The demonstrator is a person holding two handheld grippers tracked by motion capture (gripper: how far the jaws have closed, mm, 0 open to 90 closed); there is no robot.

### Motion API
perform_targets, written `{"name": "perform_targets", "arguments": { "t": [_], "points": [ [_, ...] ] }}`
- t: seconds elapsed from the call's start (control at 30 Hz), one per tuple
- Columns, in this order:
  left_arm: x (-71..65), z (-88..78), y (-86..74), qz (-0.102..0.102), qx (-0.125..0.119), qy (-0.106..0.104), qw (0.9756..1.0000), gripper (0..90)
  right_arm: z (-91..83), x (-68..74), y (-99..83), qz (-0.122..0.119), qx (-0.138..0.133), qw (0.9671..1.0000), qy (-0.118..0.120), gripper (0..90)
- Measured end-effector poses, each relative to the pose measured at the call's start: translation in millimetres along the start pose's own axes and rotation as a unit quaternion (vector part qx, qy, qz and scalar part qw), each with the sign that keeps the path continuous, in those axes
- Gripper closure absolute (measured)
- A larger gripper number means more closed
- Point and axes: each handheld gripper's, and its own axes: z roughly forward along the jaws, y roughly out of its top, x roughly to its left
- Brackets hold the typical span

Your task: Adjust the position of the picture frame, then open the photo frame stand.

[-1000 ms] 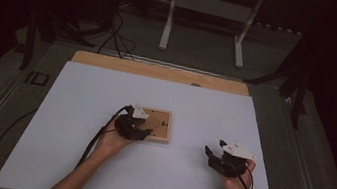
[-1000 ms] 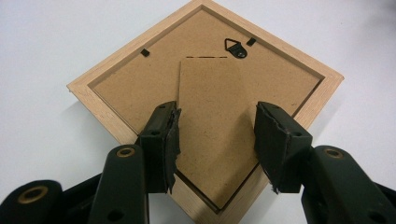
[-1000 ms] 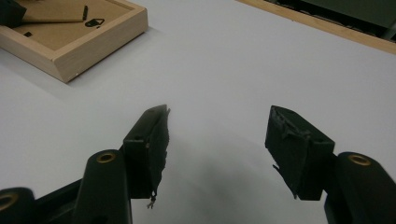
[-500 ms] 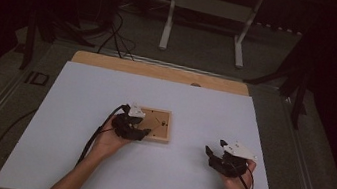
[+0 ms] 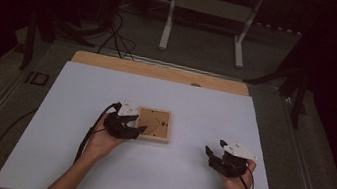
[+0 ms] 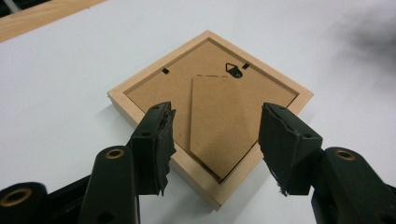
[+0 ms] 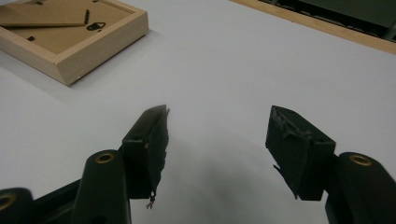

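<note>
Wooden picture frame [image 6: 210, 112] lies face-down mid-counter [image 5: 81, 91], so with my left gripper [image 6: 215, 135], its jaws just opened and holding nothing, I should straddle the near corner squarely before closing.

The high view is dim, with the room beyond the table [image 5: 205, 105] falling to near black in its upper corners; only the pale tabletop catches light, evenly and without glare. Both gripper views are brighter. In the left gripper view a soft grey blur smudges the upper right corner, and the picture frame [image 6: 210, 112] casts a faint shadow at its left. In the right gripper view the near jaws look slightly soft, with diffuse shadow beneath them.
</note>
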Motion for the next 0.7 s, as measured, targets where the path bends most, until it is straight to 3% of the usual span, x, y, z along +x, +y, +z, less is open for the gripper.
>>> {"name": "perform_targets", "arguments": {
  "t": [0.37,0.7],
  "points": [
    [0.8,-15.2,-0.8,-0.011,-0.023,0.002,0.9997,45.6,-0.8,7.7,5.2,-0.007,-0.007,0.9999,0.009,40.1],
    [-1.7,-27.3,-3.8,-0.014,-0.03,0.003,0.9995,45.4,0.2,21.8,16.3,-0.006,-0.021,0.9989,0.041,51.9]
  ]
}}
